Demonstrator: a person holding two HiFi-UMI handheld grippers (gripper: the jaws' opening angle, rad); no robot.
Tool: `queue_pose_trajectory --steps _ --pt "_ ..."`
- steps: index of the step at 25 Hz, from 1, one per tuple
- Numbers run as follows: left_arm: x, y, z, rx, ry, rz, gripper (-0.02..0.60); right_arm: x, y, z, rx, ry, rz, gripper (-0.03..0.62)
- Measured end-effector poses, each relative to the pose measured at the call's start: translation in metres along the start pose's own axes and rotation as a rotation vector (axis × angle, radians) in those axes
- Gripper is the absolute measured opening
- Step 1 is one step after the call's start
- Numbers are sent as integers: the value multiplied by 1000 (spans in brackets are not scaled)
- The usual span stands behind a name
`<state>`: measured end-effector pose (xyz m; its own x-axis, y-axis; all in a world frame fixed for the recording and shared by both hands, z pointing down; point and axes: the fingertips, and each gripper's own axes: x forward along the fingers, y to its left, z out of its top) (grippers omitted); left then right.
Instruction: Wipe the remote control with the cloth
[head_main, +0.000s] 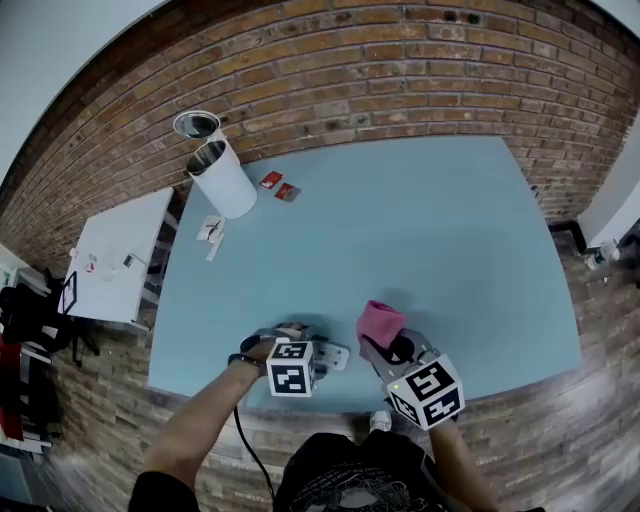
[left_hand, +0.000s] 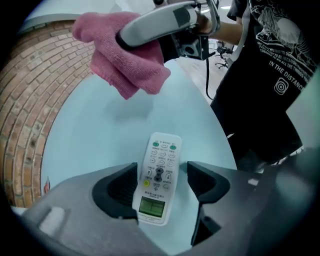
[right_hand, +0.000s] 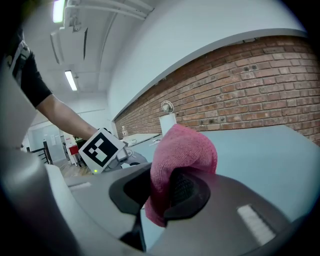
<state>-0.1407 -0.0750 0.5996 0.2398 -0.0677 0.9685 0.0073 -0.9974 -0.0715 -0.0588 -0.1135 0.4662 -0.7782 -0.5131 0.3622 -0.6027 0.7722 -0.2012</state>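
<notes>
The left gripper holds its 2 jaws apart astride the remote control, flat on the table, likely baring it for the cloth clamped in the right gripper.

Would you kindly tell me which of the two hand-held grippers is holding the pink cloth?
The right hand-held gripper: its jaws are shut on the cloth. The left hand-held gripper stands open around the remote.
</notes>
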Motion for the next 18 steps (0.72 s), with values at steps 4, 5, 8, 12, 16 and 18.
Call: queue_pose_trajectory --steps 4,5,8,12,16,18 --pt "6 -2 0 -9 50 -87 322 -1 -4 -5 9 9 6 60" --pt "8 -3 -1 -14 63 -113 321 0 -4 -6 12 12 7 60" --pt "9 -3 -3 -22 89 -178 321 3 -6 -6 16 17 8 60" --pt "6 0 -3 0 81 -186 267 7 -13 -6 30 8 -10 60" --pt "7 1 -2 3 84 -187 239 11 -17 -7 35 -1 -23 60" --pt "7 2 -2 -2 79 -182 238 13 -19 -6 29 -3 -30 60"
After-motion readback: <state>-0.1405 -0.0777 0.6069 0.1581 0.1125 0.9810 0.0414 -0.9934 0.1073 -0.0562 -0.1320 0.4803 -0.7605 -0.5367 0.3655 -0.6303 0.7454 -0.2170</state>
